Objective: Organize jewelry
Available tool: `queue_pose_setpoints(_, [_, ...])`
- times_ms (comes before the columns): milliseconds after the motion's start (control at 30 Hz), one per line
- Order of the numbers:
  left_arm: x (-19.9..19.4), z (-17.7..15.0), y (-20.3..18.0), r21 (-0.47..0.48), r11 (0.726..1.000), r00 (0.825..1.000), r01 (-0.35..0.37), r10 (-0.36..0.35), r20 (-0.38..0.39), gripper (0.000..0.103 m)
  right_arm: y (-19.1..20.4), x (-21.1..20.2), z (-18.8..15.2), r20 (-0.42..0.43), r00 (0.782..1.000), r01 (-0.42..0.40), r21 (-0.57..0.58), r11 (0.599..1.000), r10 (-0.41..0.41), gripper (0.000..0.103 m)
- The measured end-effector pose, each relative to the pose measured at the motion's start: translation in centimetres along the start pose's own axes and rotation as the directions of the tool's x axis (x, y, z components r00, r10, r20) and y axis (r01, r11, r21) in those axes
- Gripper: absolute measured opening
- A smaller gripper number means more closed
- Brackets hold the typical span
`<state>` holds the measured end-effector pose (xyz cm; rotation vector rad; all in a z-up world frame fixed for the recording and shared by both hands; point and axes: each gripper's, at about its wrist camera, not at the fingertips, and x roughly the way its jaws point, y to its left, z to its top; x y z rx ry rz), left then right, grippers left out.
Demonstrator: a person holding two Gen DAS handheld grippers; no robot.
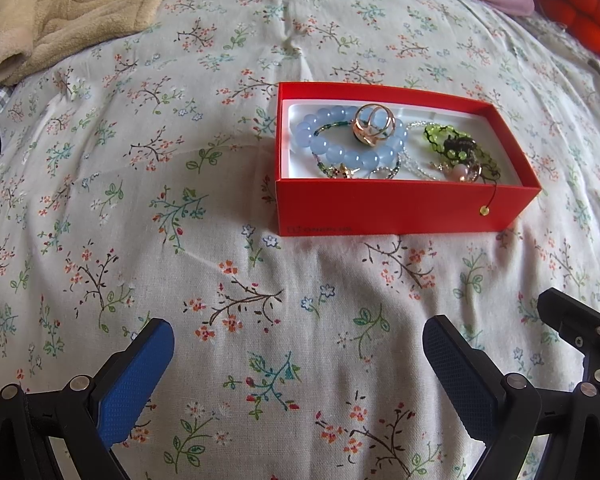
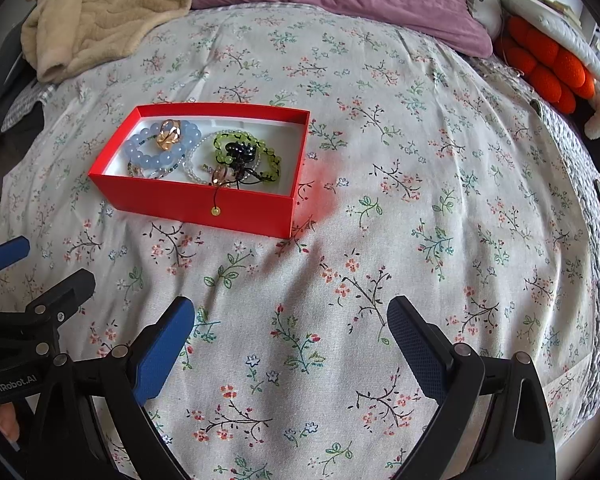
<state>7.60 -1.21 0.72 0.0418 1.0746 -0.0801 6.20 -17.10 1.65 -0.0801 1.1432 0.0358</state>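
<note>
Both grippers, left (image 1: 298, 344) and right (image 2: 290, 328), hover spread and empty near the red rectangular cardboard box (image 2: 236, 208) of jewelry; the loose dangling green-bead cord (image 2: 216, 211) likely needs tucking in gently.

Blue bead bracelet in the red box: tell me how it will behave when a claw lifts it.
The blue bead bracelet looks strung from separate round beads, so it will probably sag rather than hold its ring shape. Its glossy beads may slip between flat pads. A gold ring rests on it and thin chains lie beside it, so lifting would likely drag or tip those.
</note>
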Motion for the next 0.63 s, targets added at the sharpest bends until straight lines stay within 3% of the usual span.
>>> queue_pose_setpoints(633, [0.09,-0.61,-0.2,0.013,1.0,1.0,0.015,-0.015,-0.001,0.102,-0.37,0.04,-0.22,0.002,1.0,0.0,0.006,1.0,0.0,0.099])
